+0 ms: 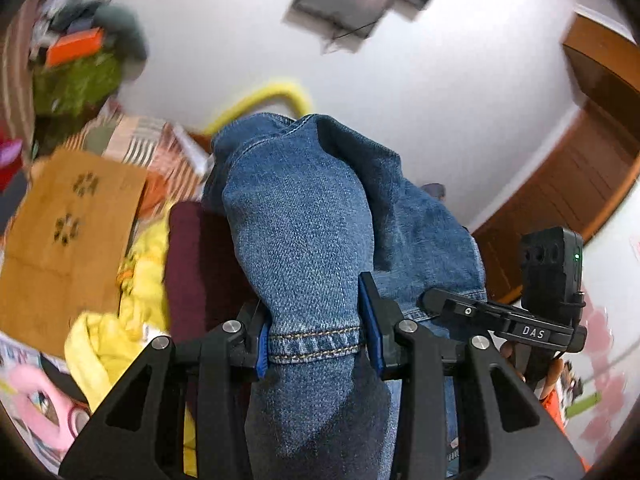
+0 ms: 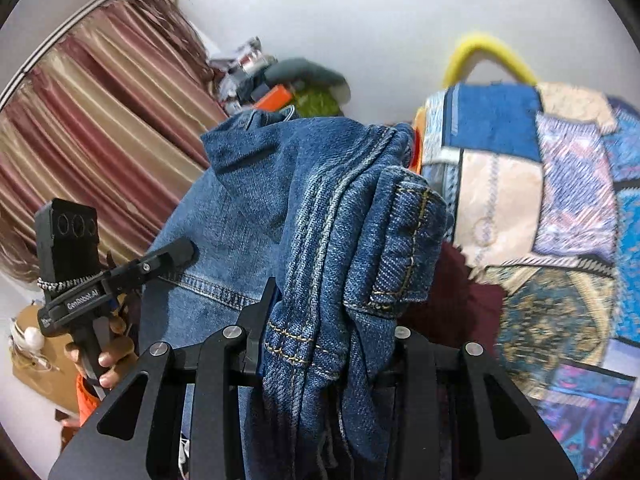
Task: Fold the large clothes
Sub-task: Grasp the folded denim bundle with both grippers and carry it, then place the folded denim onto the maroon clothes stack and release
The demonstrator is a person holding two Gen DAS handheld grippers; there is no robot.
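Observation:
A pair of blue denim jeans (image 1: 304, 224) is held up in the air between both grippers. My left gripper (image 1: 316, 340) is shut on a hemmed leg end with orange stitching, the blue pads pressing it from both sides. My right gripper (image 2: 324, 340) is shut on a bunched, seamed part of the same jeans (image 2: 340, 216); its right finger is hidden under the cloth. The right gripper's handle (image 1: 548, 304) shows at the right of the left wrist view. A hand holds the left gripper's handle (image 2: 76, 280) at the left of the right wrist view.
Below lie a dark maroon cloth (image 1: 192, 264), a yellow garment (image 1: 116, 328) and a cardboard box (image 1: 68, 232). A patchwork quilt (image 2: 540, 208) fills the right side, with a yellow handle (image 2: 484, 52) behind. Striped curtains (image 2: 100, 128) hang left; a wooden door (image 1: 580, 184) stands right.

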